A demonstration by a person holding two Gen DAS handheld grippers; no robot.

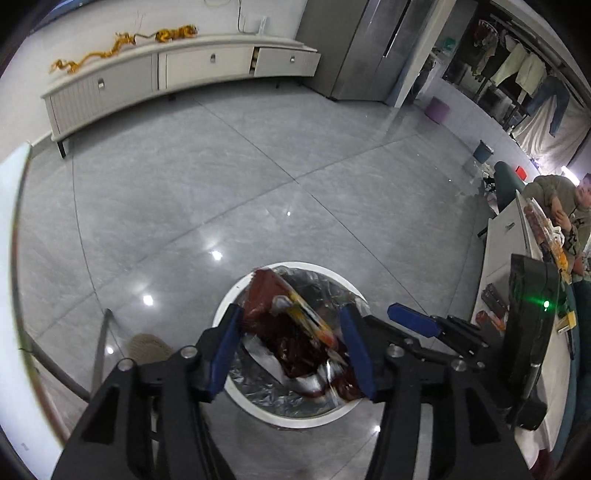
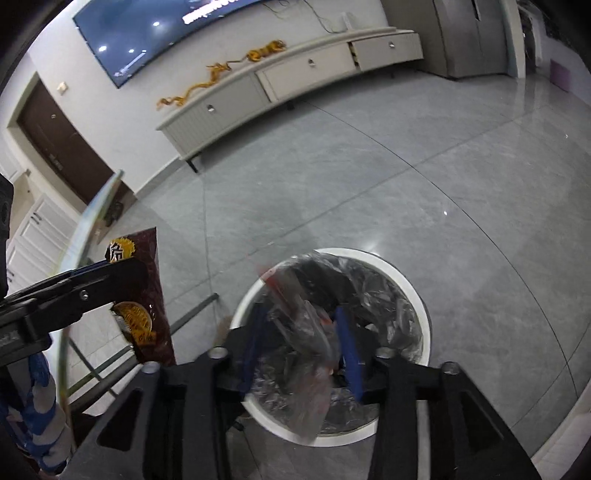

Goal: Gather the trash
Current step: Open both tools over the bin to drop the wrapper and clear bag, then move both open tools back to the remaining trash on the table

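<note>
Both hand-held grippers hung directly above the bin (image 2: 417, 291): left hand-held gripper (image 1: 291, 347) grasping the snack wrapper (image 1: 291, 328), right hand-held gripper (image 2: 301, 343) gripping the clear plastic bag (image 2: 306, 354).

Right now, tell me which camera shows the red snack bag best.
The right wrist view: the red snack bag shows side-on, print visible, held in the left gripper. The left wrist view shows it crumpled, end-on over the trash bin.

Blur, cover and cropped edges

The clear plastic wrapper (image 2: 308, 369) is motion-smeared, its print unreadable; it and the snack bag (image 1: 291, 332) hide much of the bin liner (image 2: 384, 295). The television (image 2: 162, 33) runs off the top edge.
</note>
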